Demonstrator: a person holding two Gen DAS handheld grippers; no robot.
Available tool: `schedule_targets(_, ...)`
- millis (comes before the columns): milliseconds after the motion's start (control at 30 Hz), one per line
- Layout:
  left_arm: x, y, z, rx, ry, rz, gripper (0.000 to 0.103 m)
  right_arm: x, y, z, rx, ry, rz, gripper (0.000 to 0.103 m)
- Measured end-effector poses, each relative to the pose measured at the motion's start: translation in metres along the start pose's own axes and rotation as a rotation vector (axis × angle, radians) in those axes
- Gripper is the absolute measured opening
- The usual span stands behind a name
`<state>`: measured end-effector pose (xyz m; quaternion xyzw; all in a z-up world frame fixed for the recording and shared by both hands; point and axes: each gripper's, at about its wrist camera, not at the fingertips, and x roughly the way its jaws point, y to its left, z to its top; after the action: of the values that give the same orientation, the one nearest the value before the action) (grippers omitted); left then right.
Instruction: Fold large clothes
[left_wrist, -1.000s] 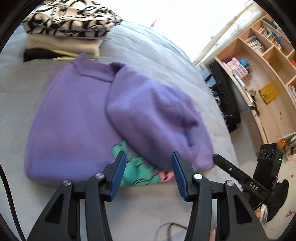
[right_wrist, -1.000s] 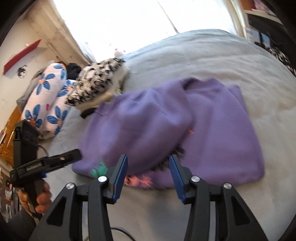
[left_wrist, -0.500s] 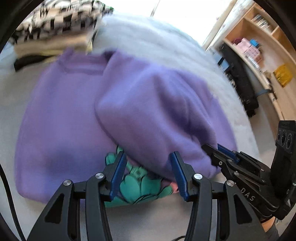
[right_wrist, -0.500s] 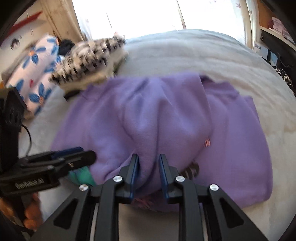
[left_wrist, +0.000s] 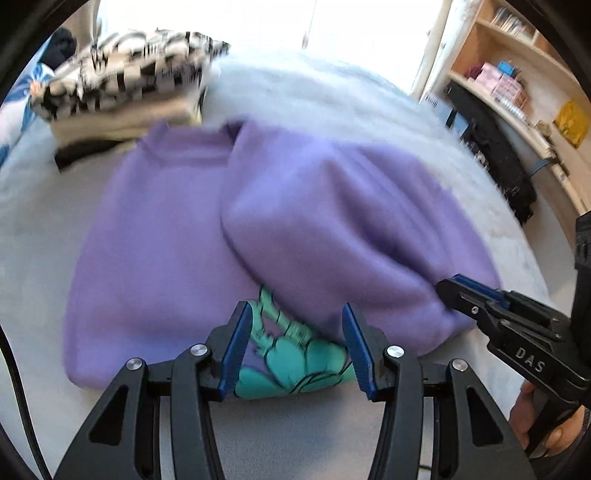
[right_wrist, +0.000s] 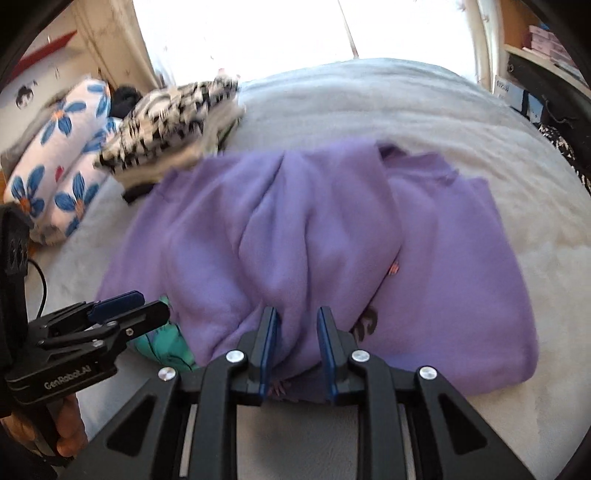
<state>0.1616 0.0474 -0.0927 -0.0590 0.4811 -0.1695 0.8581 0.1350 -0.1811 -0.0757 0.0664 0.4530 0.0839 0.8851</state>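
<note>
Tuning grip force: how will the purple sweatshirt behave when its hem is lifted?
Likely floppy: the purple sweatshirt bunches into soft ridges where the right gripper pinches it. Probably grippy, not slippery, given the fleecy surface. Folded layers may slide apart, since the top flap lies loose.

One purple sweatshirt (left_wrist: 177, 258) lies on the one bed (left_wrist: 332, 96). One stack of folded clothes (left_wrist: 125, 92) sits behind it, with three layers visible: patterned, cream, black. Two flowered pillows (right_wrist: 62, 155) lie side by side. Two grippers show: the left gripper (left_wrist: 295, 347) and the right gripper (right_wrist: 297, 332).
</note>
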Motion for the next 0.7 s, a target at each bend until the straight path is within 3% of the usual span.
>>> schedule_targets(100, -0.015, -0.004, 0.017, -0.016, -0.081, -0.07, 0.049, -0.006, -0.002, 0.013, 0.027, -0.041, 0.008, 0.022)
schedule_targets(167, -0.012, -0.007, 0.029, -0.029, -0.094, -0.116, 0.048, -0.002, -0.003, 0.025, 0.05, -0.048, 0.02, 0.022)
schedule_targets(267, 0.003, -0.014, 0.045, -0.038, -0.087, -0.169, 0.03, 0.011, -0.003, 0.04, 0.067, -0.059, 0.046, 0.022)
schedule_targets(333, 0.021, -0.016, 0.047, -0.06, -0.06, -0.21, 0.024, 0.021, -0.004, 0.046, 0.08, -0.062, 0.064, 0.022)
schedule_targets(433, 0.047, -0.017, 0.041, -0.081, 0.001, -0.172, 0.021, 0.043, -0.007, 0.046, 0.091, -0.008, 0.077, 0.022)
schedule_targets(500, 0.063, -0.01, 0.032, -0.082, 0.047, -0.12, 0.017, 0.057, -0.011, 0.039, 0.077, 0.036, 0.023, 0.022)
schedule_targets(700, 0.07, 0.003, 0.018, -0.095, 0.06, -0.152, 0.016, 0.063, -0.016, 0.026, 0.077, 0.026, 0.034, 0.022)
